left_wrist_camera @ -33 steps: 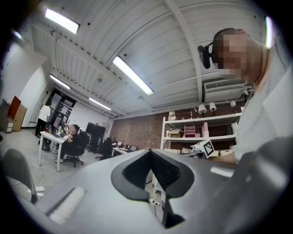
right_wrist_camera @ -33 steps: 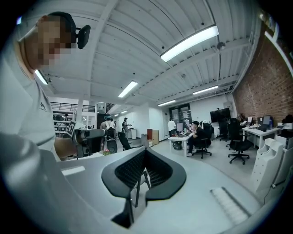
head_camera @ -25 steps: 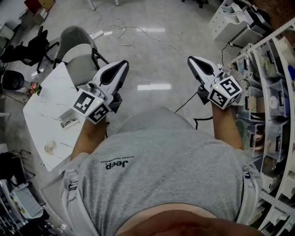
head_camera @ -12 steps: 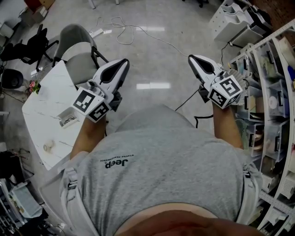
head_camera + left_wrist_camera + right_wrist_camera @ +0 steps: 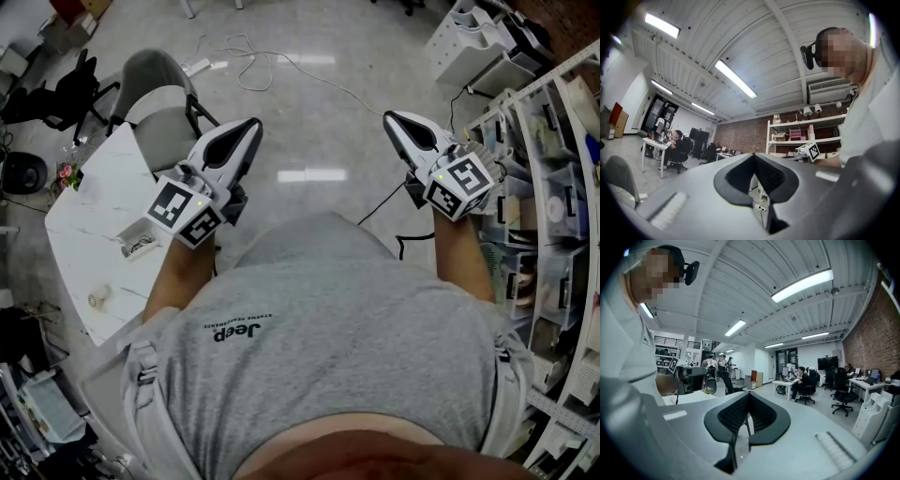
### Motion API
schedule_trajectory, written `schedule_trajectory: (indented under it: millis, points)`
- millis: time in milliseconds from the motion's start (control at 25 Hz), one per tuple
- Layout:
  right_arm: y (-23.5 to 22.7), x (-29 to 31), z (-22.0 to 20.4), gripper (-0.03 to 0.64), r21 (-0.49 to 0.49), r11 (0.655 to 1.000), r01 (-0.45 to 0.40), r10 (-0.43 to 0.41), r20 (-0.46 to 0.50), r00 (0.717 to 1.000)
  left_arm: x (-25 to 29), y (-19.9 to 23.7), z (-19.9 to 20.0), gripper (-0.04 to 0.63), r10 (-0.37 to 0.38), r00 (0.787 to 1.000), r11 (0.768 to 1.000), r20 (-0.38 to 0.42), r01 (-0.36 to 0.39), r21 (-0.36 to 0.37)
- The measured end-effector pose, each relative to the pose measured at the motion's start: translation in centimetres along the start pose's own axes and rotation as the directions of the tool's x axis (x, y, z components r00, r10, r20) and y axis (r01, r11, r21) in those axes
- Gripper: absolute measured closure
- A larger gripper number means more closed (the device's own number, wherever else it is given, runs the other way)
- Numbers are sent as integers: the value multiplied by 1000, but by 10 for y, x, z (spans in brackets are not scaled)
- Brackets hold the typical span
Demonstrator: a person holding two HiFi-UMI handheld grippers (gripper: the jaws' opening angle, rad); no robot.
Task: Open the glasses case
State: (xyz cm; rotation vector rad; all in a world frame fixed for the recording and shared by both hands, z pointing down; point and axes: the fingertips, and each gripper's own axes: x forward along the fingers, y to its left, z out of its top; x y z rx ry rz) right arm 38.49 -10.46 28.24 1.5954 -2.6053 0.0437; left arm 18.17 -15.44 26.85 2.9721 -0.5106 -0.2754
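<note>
Both left tongs [image 5: 251,128] and right tongs [image 5: 390,119] fully closed, empty, touching nothing, in mid-air.

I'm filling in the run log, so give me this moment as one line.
left gripper: shut, empty | right gripper: shut, empty | both: held up over floor | table: at left, untouched

"What's out here?"
"Two sets of tongs: the left tongs [image 5: 251,127] and the right tongs [image 5: 389,118]. One white bench [image 5: 89,202], with one grey chair [image 5: 155,89] beside it."
"And on the bench?"
"One small open box [image 5: 138,246] and one small roll [image 5: 97,298]."
</note>
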Motion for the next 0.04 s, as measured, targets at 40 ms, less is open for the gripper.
schedule_trajectory:
  millis: [40]
  points:
    - [0,-1,0,615,0,1000,-1,1,1,1000,0,0,0,540,1,1000,1000,0,-1,2]
